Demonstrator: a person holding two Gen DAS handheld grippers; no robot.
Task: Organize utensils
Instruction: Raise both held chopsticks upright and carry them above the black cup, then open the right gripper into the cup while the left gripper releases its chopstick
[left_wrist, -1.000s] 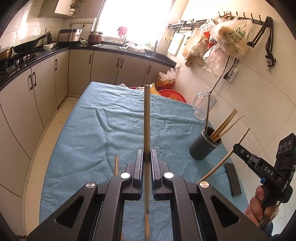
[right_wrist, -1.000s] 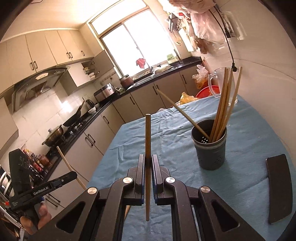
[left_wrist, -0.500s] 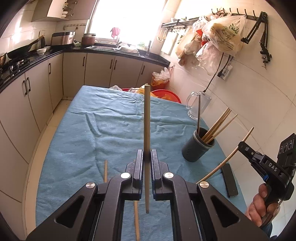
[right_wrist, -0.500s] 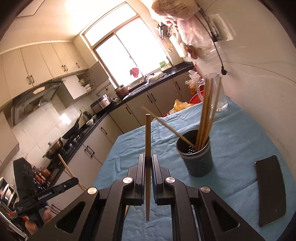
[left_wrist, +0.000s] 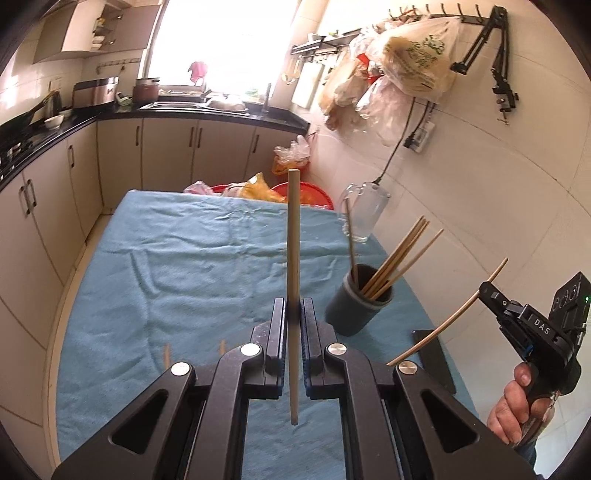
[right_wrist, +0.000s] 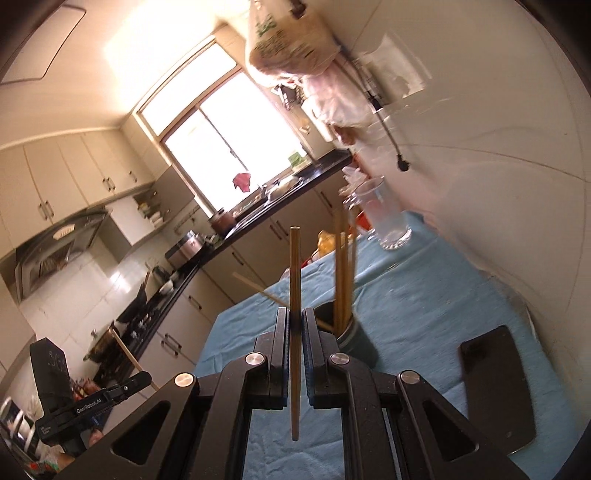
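1. A bright, overexposed window (left_wrist: 221, 40) sits above the black countertop (left_wrist: 207, 112) and floods the kitchen with daylight.
2. Cream cabinet doors with dark handles (left_wrist: 166, 155) run under the countertop and along the left wall.
3. The right wall is glossy white tile (left_wrist: 498, 192), with a black hook rail (left_wrist: 424, 20) carrying plastic bags (left_wrist: 413, 62).
4. A wrinkled blue cloth (left_wrist: 177, 266) covers the table in the middle of the room.
5. Pale floor tiles (left_wrist: 55, 325) lie beside the table's left edge.

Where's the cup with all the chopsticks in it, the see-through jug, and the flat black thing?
chopstick cup (left_wrist: 349, 317), left wrist view, on its dark outer wall.
glass jug (left_wrist: 364, 218), left wrist view, on its clear body.
flat black thing (right_wrist: 495, 387), right wrist view, on its top face.
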